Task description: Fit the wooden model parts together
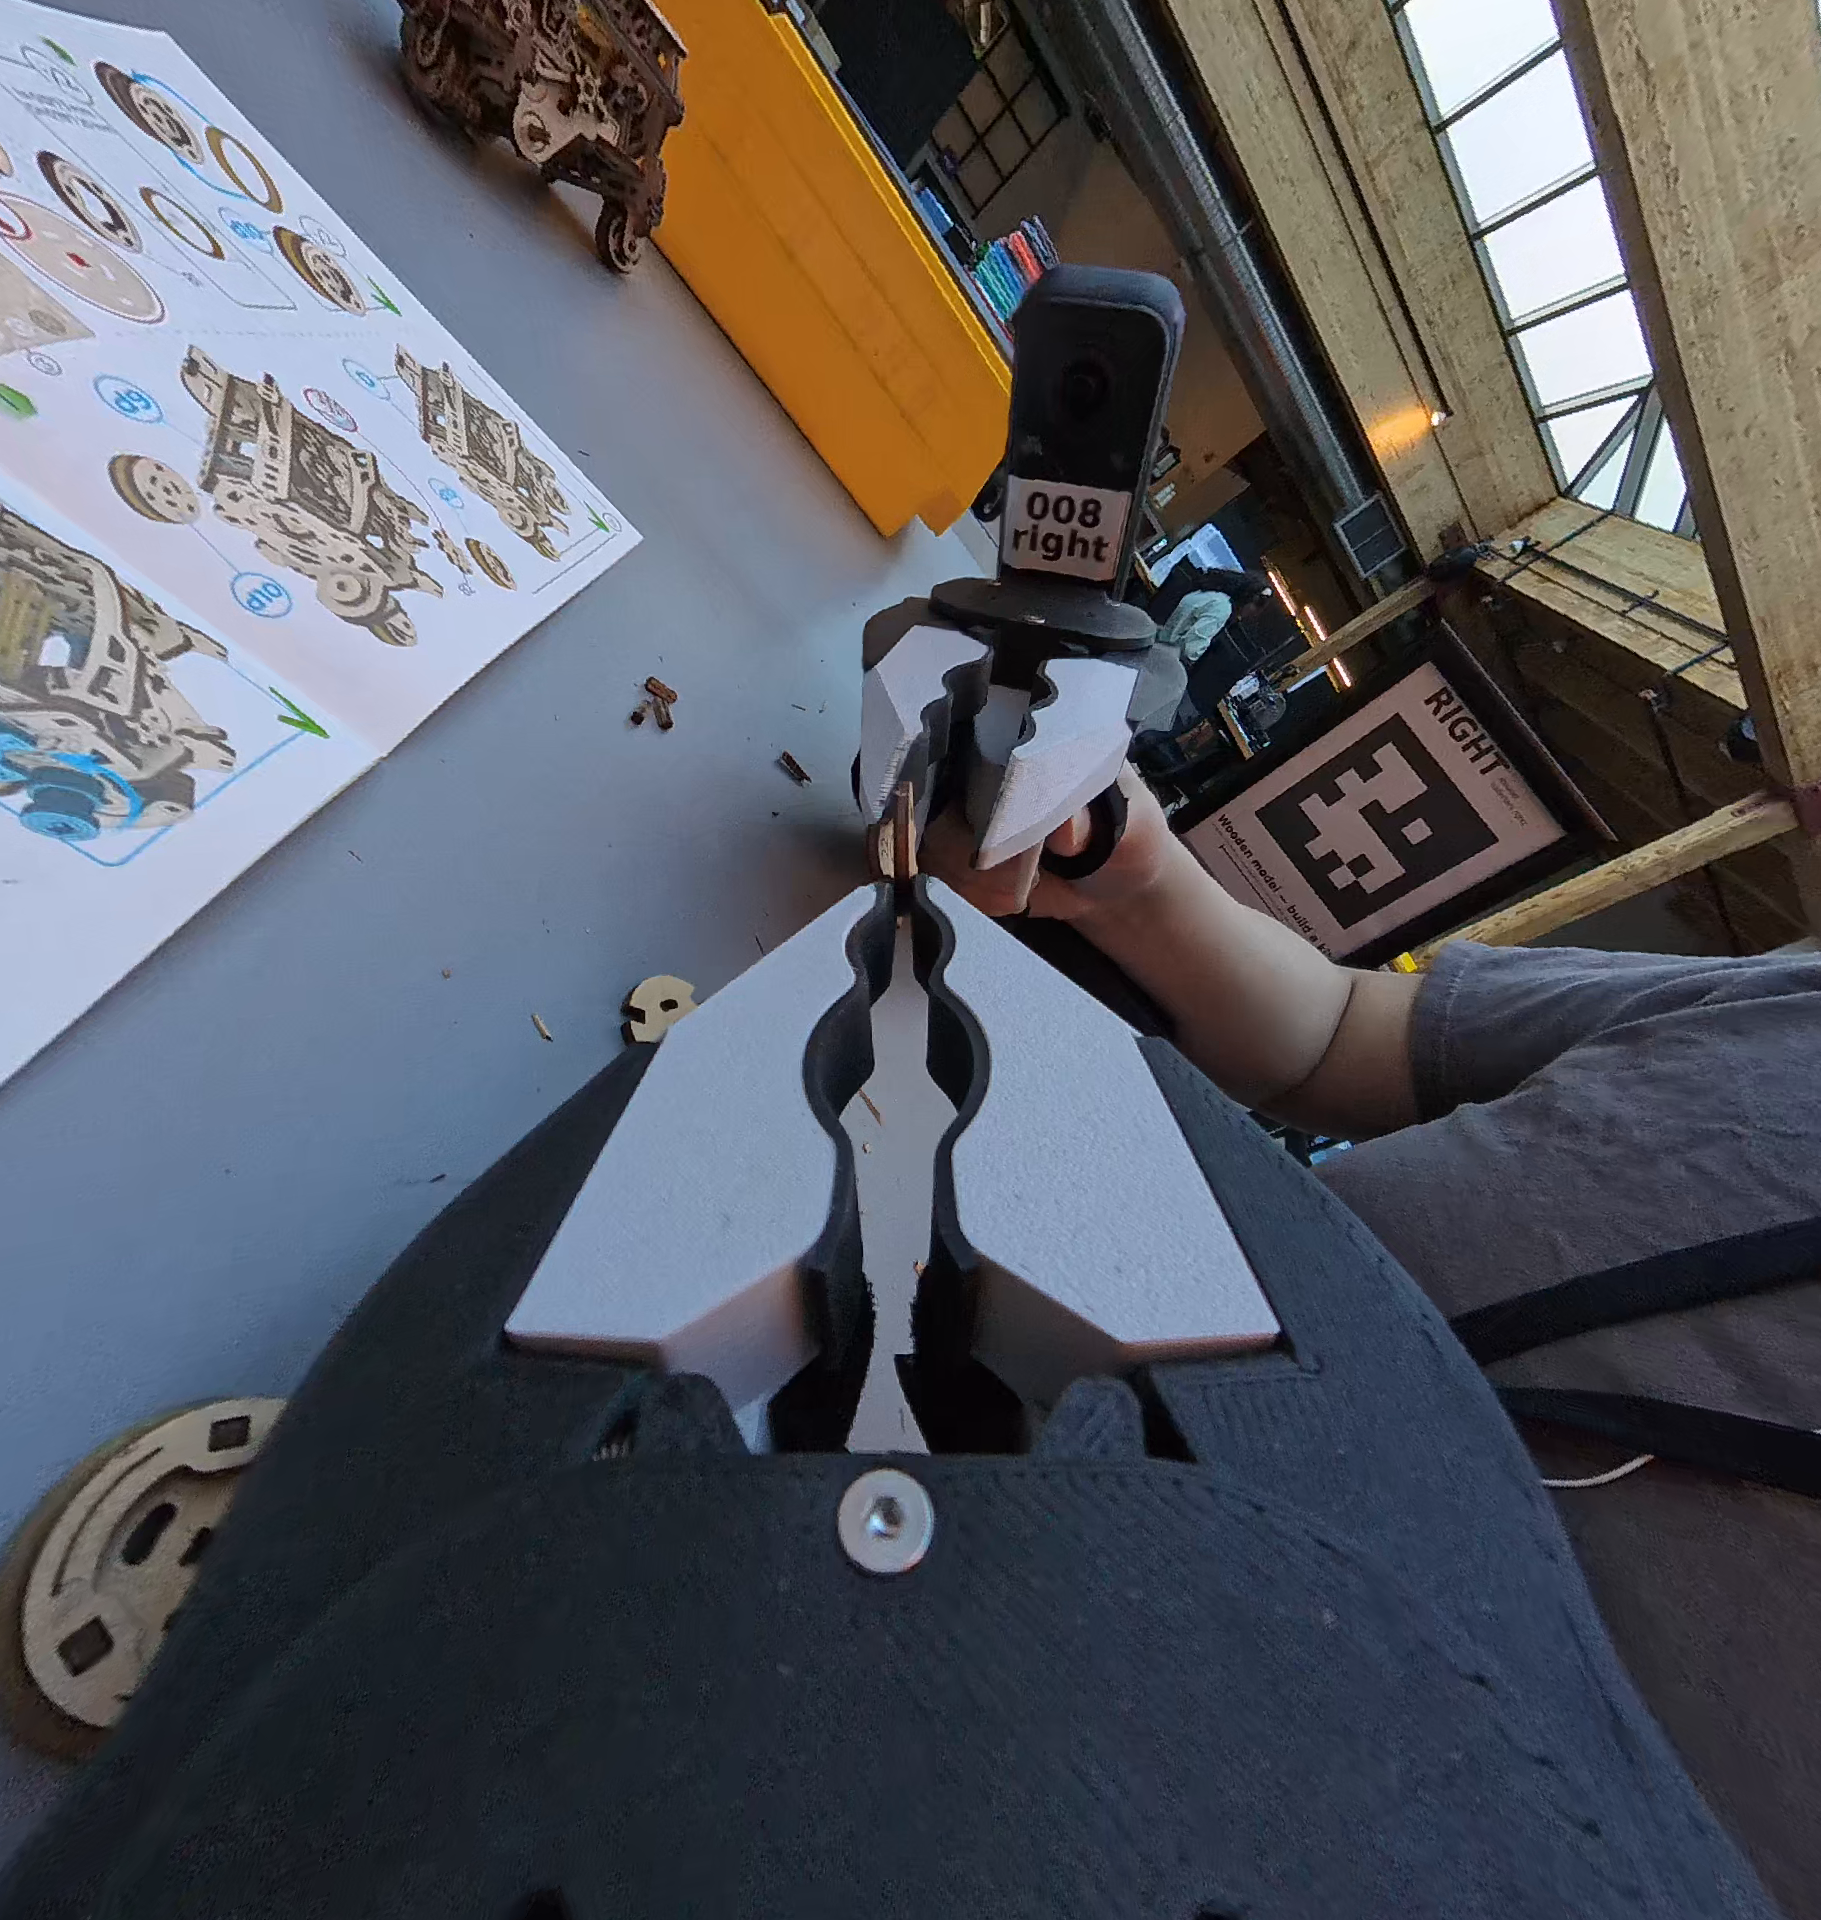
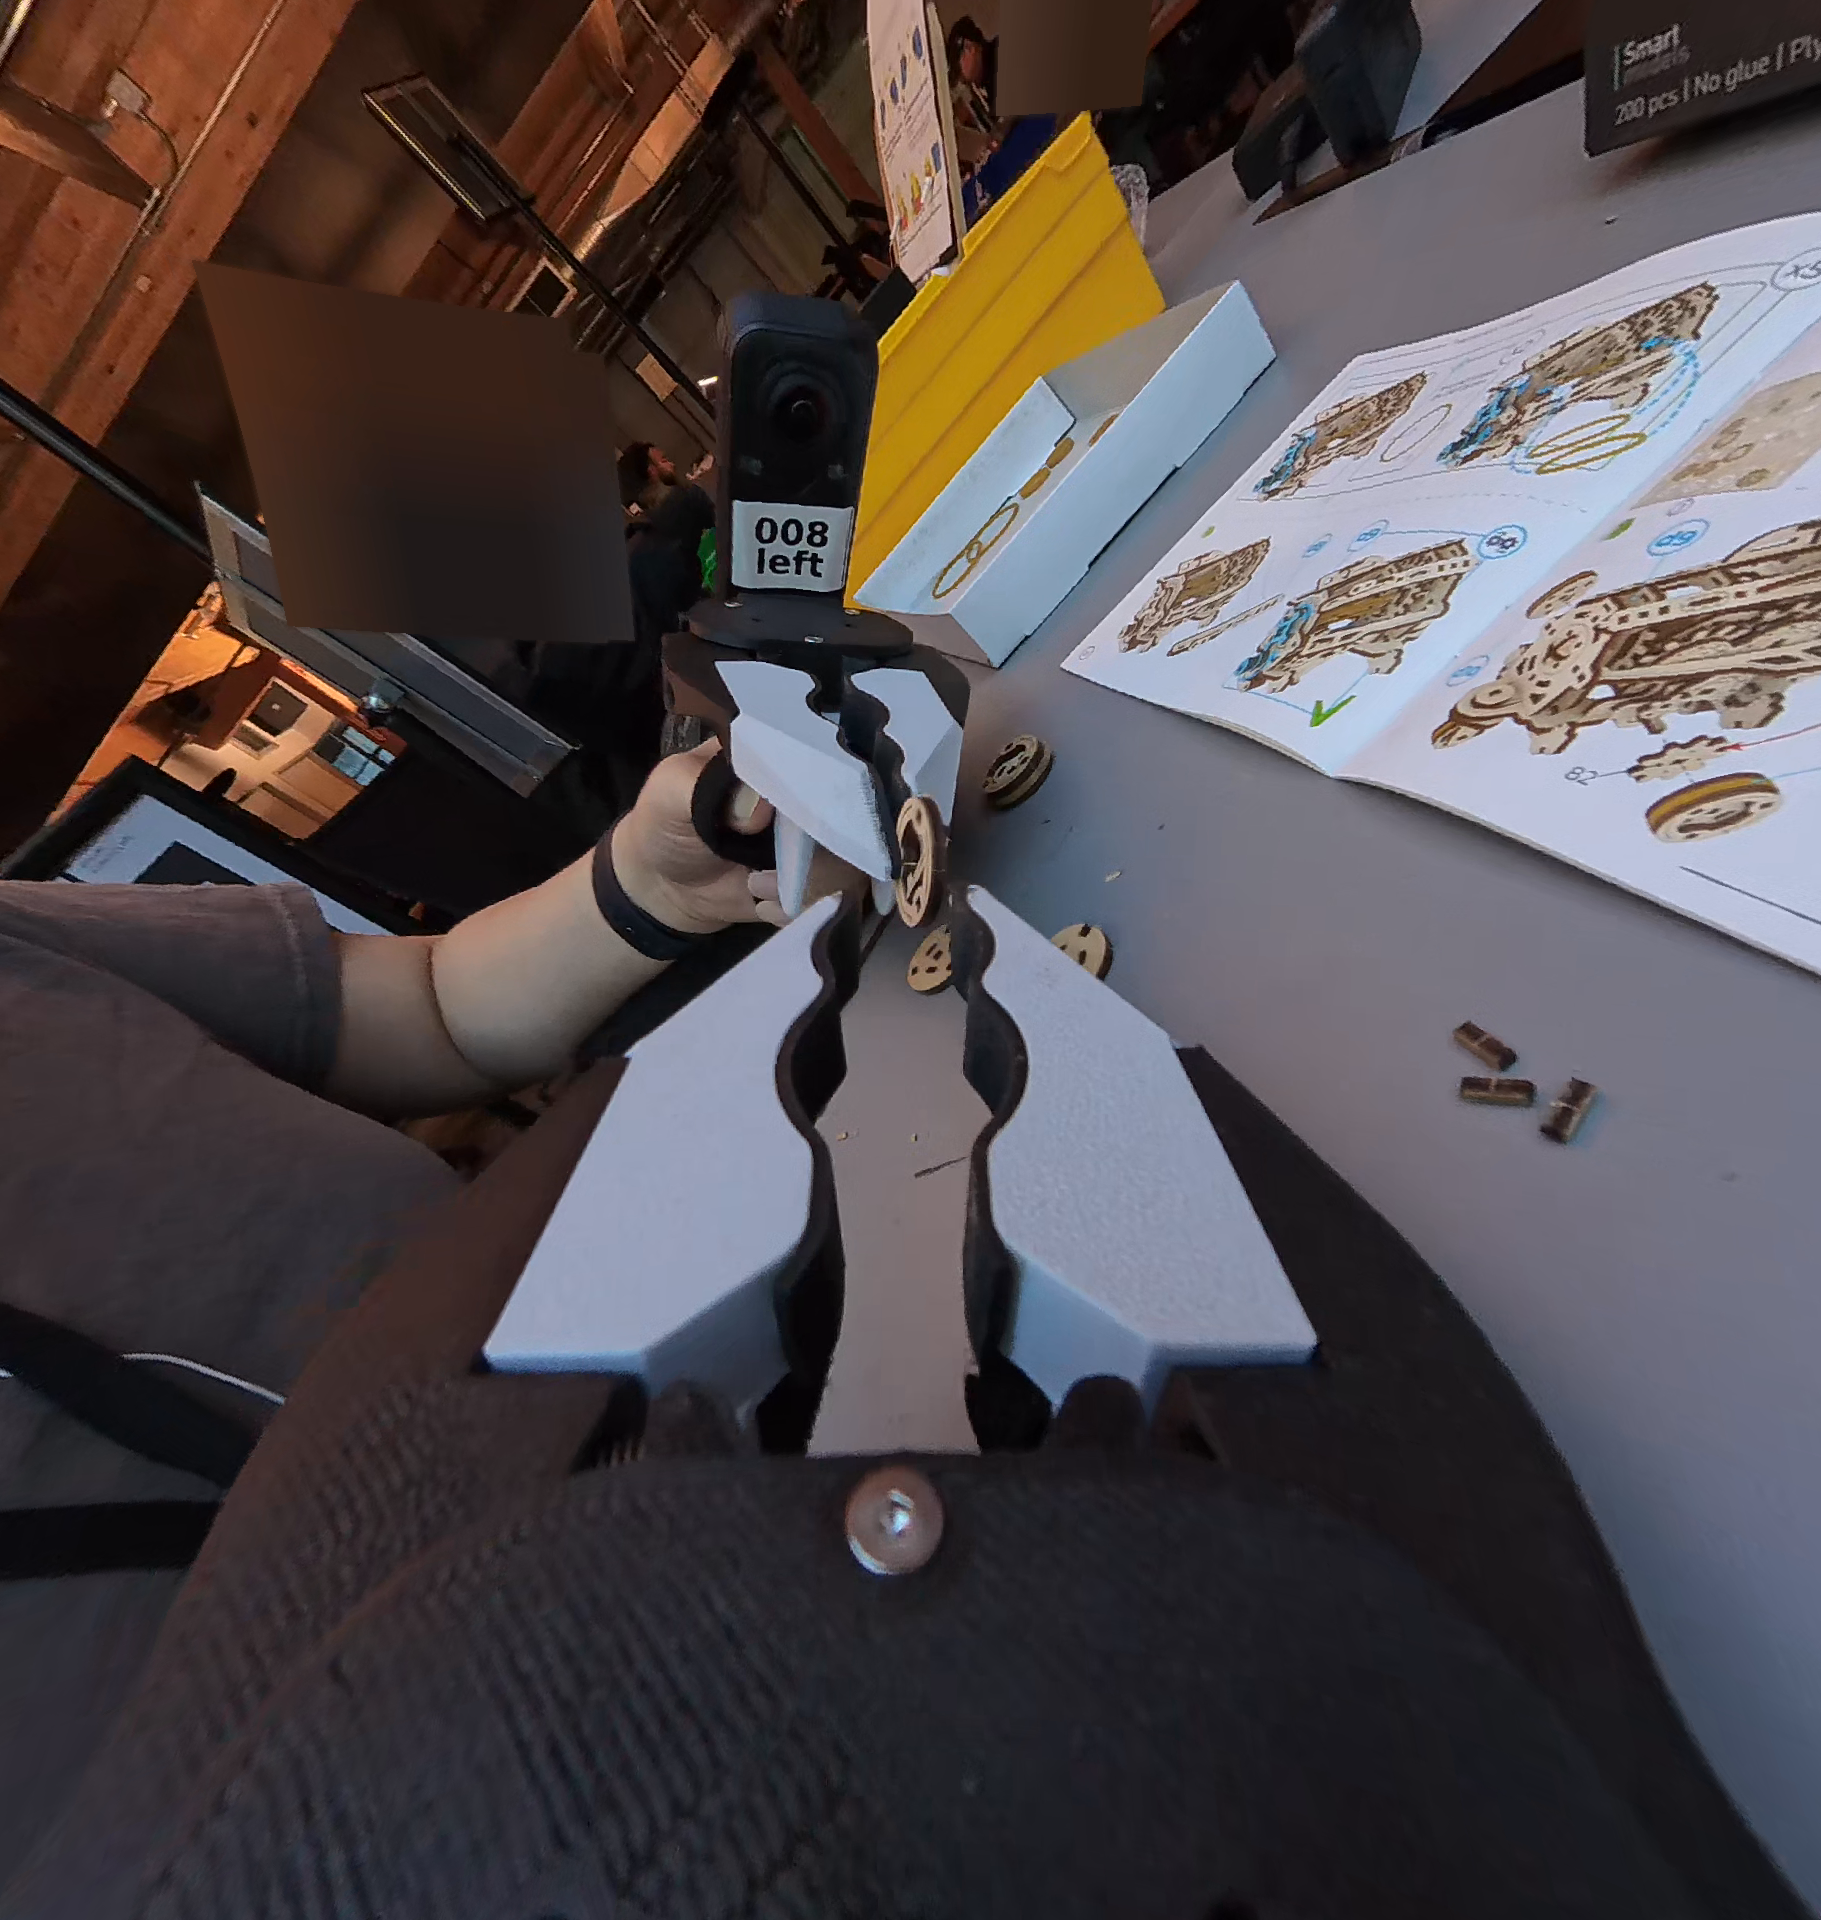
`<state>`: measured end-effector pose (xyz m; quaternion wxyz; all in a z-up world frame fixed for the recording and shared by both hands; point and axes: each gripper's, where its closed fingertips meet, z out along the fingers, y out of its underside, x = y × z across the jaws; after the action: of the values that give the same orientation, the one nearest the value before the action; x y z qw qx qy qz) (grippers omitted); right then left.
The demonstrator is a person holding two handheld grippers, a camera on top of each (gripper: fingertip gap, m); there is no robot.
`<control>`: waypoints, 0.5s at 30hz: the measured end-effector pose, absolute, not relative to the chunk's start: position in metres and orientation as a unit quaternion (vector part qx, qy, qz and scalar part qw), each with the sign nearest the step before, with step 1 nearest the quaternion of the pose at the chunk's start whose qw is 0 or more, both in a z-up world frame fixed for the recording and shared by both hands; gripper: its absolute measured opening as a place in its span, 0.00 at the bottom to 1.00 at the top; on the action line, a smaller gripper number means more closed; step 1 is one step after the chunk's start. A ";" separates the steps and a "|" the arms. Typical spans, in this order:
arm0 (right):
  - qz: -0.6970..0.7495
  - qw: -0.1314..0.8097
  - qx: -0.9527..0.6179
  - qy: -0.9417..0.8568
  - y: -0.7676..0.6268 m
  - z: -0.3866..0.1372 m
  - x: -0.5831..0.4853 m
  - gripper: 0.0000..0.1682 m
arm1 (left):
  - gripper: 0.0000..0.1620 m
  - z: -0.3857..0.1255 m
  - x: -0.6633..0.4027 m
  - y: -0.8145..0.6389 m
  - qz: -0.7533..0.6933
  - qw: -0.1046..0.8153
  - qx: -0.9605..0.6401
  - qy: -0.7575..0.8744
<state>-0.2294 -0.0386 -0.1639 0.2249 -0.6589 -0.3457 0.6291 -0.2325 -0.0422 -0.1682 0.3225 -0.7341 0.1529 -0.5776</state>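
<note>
My left gripper (image 1: 898, 891) is shut on a small round wooden wheel disc (image 1: 895, 831), pinched edge-on at its fingertips above the grey table (image 1: 470, 935). In the right wrist view the same disc (image 2: 916, 854) stands upright in the left gripper (image 2: 893, 871). My right gripper (image 2: 908, 902) is open and empty, its tips on either side of the disc's lower edge and just in front of it. In the left wrist view the right gripper (image 1: 932, 842) faces mine, jaws apart, one finger close beside the disc.
An open instruction booklet (image 2: 1508, 582) lies on the table. Loose wooden discs (image 2: 1080, 948) and small wooden bits (image 2: 1508, 1081) lie near it. A white tray (image 2: 1072, 457), a yellow bin (image 2: 999, 343), a built wooden model (image 1: 553, 94) and a large wooden disc (image 1: 106, 1558) stand around. Less than 4 cm separates the two grippers' tips. From either gripper's tips it is about 35 cm to the built wooden model (image 1: 553, 94).
</note>
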 end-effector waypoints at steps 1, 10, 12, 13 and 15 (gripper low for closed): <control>0.622 0.238 -0.658 -0.352 -0.037 -0.163 -0.229 0.09 | 0.00 -0.168 -0.233 -0.041 -0.575 0.326 -0.734 0.153; 0.619 0.235 -0.657 -0.361 -0.041 -0.164 -0.234 0.07 | 0.00 -0.165 -0.229 -0.042 -0.567 0.336 -0.733 0.166; 0.617 0.233 -0.661 -0.359 -0.041 -0.166 -0.233 0.04 | 0.00 -0.166 -0.227 -0.044 -0.566 0.334 -0.734 0.171; 0.618 0.231 -0.662 -0.357 -0.040 -0.166 -0.233 0.03 | 0.00 -0.165 -0.227 -0.044 -0.568 0.333 -0.733 0.172; 0.614 0.224 -0.668 -0.355 -0.039 -0.169 -0.233 0.03 | 0.00 -0.168 -0.227 -0.044 -0.562 0.331 -0.738 0.173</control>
<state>-0.2331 -0.0393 -0.1688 0.2240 -0.6683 -0.3547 0.6143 -0.2269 -0.0437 -0.1677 0.3313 -0.7382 0.1727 -0.5616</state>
